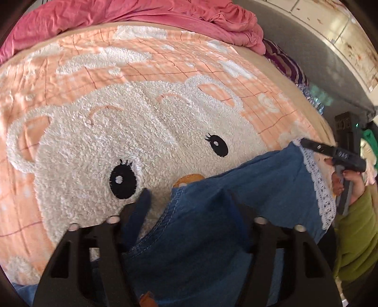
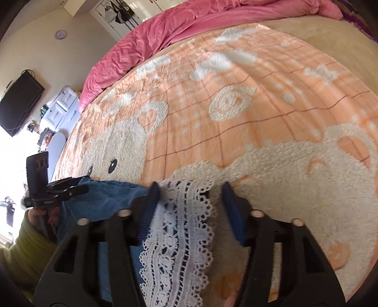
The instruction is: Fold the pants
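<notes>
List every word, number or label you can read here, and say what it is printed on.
Nothing can be read for certain.
Right gripper: small pale marks on its body, too small to read.
Left gripper: a faint label low on its body, blurred.
Blanket and pants: patterns only, no text.

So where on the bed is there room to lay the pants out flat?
The widest bare stretch is the orange checked blanket, between the bear face and the pink quilt. It is crowded at the near edge, where the denim pants with their lace trim lie under both tongs.
</notes>
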The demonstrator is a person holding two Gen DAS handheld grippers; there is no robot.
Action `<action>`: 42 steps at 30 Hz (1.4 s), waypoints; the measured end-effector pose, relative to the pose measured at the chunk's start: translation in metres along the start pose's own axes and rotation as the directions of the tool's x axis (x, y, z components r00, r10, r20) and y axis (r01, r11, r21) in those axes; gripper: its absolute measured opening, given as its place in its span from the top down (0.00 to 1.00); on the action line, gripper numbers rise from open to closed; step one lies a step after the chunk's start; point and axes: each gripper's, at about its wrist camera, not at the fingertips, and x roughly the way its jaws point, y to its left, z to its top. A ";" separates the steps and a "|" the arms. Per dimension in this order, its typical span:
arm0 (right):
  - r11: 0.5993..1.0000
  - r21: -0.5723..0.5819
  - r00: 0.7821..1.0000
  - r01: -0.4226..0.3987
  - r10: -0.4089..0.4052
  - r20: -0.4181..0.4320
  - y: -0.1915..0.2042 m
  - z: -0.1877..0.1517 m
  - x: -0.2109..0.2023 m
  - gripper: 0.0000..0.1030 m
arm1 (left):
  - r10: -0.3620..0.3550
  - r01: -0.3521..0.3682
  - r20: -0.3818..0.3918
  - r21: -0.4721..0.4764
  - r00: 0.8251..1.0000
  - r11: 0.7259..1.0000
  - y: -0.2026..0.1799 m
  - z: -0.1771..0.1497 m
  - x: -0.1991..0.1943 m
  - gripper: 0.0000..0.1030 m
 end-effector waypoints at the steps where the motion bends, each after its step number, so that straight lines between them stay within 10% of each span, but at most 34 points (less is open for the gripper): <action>1: 1.000 -0.005 1.000 -0.001 0.001 -0.001 0.001 -0.001 0.001 0.60 | -0.015 0.015 -0.001 -0.004 1.000 1.000 0.000 0.000 0.000 0.48; 11: 0.999 -0.018 0.999 -0.036 0.036 0.016 0.004 -0.012 -0.002 0.84 | -0.119 0.119 0.007 -0.024 0.993 0.993 -0.007 -0.002 0.002 0.89; 17: 0.996 -0.069 0.992 -0.053 0.061 0.109 0.020 -0.006 -0.028 0.86 | -0.103 0.106 0.149 -0.012 0.983 0.994 -0.010 0.010 -0.023 0.89; 24: 0.992 -0.101 0.995 0.073 -0.066 0.074 0.018 0.012 -0.004 0.86 | -0.023 0.025 0.128 -0.017 0.992 1.000 -0.010 0.021 0.003 0.89; 32: 0.980 -0.123 0.988 0.156 -0.154 0.032 0.011 0.007 0.020 0.79 | 0.021 -0.018 0.119 -0.020 0.993 1.000 0.006 0.013 0.025 0.85; 35: 0.972 -0.114 0.977 0.205 -0.198 0.075 0.014 0.007 0.006 0.58 | 0.031 -0.023 0.145 -0.056 0.989 0.998 0.013 0.010 0.015 0.73; 38: 0.970 -0.090 0.966 0.227 -0.212 0.147 0.017 0.001 -0.024 0.56 | 0.098 -0.083 0.219 -0.075 0.971 0.994 0.010 0.004 -0.016 0.49; 42: 0.976 -0.068 0.957 0.205 -0.186 0.221 0.027 -0.024 -0.064 0.45 | 0.141 -0.112 0.303 -0.112 0.943 0.987 0.013 -0.016 -0.066 0.47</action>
